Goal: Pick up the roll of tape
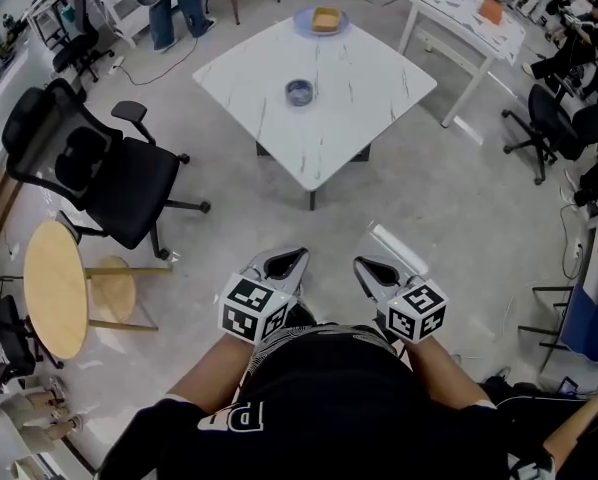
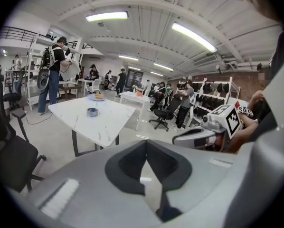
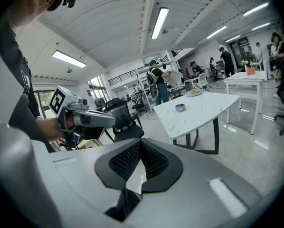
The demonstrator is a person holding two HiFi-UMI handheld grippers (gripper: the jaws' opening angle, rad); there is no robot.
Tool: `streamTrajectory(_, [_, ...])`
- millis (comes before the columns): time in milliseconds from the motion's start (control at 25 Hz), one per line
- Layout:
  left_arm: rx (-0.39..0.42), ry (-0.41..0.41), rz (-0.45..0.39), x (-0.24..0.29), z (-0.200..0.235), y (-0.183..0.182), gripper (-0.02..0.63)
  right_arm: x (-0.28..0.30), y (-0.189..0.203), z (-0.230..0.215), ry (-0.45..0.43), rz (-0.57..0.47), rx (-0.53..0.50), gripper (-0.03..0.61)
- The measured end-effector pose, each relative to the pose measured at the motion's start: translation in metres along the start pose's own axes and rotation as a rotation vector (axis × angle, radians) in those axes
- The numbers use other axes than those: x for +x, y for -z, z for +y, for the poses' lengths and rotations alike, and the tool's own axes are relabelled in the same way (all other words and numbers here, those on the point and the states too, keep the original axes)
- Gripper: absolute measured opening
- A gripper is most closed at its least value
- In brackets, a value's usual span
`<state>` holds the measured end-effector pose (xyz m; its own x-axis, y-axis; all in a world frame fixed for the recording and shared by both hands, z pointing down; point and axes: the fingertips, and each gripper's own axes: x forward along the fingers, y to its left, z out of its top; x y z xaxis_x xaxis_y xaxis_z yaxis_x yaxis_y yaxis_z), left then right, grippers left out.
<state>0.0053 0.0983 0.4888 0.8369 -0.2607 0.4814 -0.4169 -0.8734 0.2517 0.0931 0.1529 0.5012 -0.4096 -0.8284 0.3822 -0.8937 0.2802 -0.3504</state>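
Head view: you hold the left gripper (image 1: 295,256) and right gripper (image 1: 363,265) side by side, low in front of your body over the floor, well apart from the white counter (image 1: 369,88). In the left gripper view and the right gripper view, each pair of jaws meets at the tips with nothing between them. The roll of tape (image 1: 299,92) lies flat near the counter's middle, untouched, and a blue plate (image 1: 306,26) holding a tan block (image 1: 325,18) sits at the far corner.
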Motion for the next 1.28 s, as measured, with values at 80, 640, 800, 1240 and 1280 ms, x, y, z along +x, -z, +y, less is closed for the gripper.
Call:
streamTrajectory(80, [-0.007,0.001,0.010,0.005,0.013,-0.002,0.058,0.013,-0.003,-0.002,-0.006,0.013,0.001,0.000])
streamTrajectory(640, [0.014,0.045,0.004,0.052,0.140,-0.089,0.058,0.126,-0.090,-0.050,0.052,0.017,-0.002,0.000])
streamTrajectory(800, [0.020,0.055,-0.001,0.057,0.182,-0.110,0.058,0.163,-0.114,-0.055,0.069,0.016,-0.009,0.000])
streamTrajectory(1240, [0.050,0.120,0.004,0.082,0.253,-0.137,0.058,0.229,-0.148,-0.079,0.144,0.024,-0.001,0.000])
streamTrajectory(1280, [0.050,0.122,0.005,0.083,0.258,-0.138,0.058,0.231,-0.148,-0.080,0.148,0.027,-0.002,0.000])
